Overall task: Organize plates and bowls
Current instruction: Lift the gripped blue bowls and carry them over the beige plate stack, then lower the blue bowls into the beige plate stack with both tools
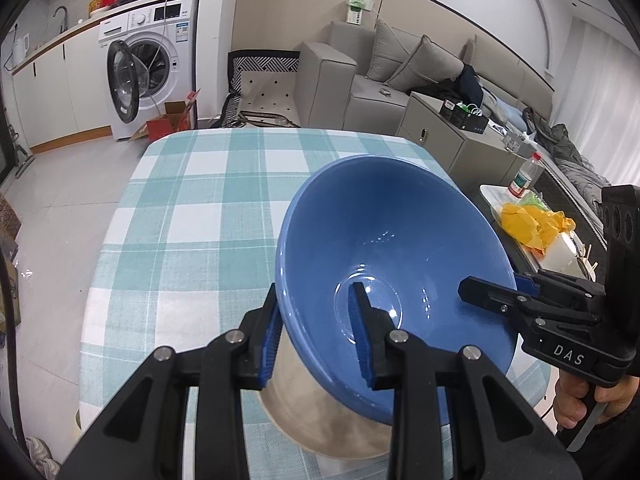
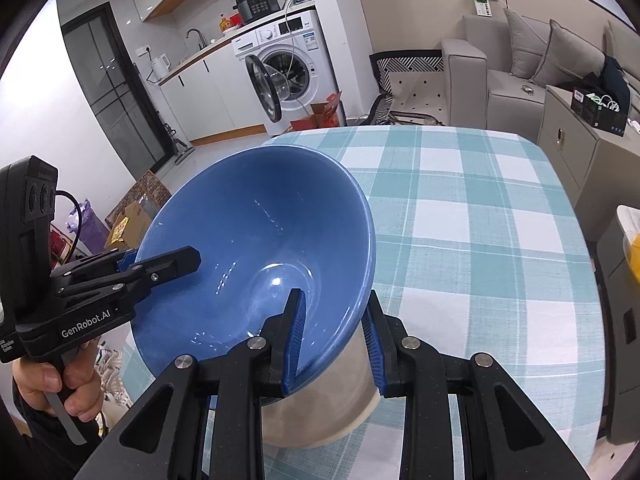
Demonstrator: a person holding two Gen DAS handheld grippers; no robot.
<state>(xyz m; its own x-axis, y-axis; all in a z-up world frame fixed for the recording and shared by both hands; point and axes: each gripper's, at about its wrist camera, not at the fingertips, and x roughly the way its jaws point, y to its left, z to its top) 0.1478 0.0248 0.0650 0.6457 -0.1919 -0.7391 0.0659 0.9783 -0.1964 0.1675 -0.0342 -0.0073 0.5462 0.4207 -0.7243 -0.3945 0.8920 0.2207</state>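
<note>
Deep blue glazed ceramic bowl [image 1: 400, 248] with a pale unglazed outside — up off the teal-and-white checked tablecloth [image 1: 192, 208], tilted | left gripper [image 1: 316, 336] clamps its near rim, one pad inside, one outside | right gripper [image 2: 336, 336] pinches the opposite rim — both hold it

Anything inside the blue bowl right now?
The blue bowl holds no food or dishes; only one finger of each gripper reaches inside its rim. Its beige outside hides the tablecloth directly beneath.
</note>
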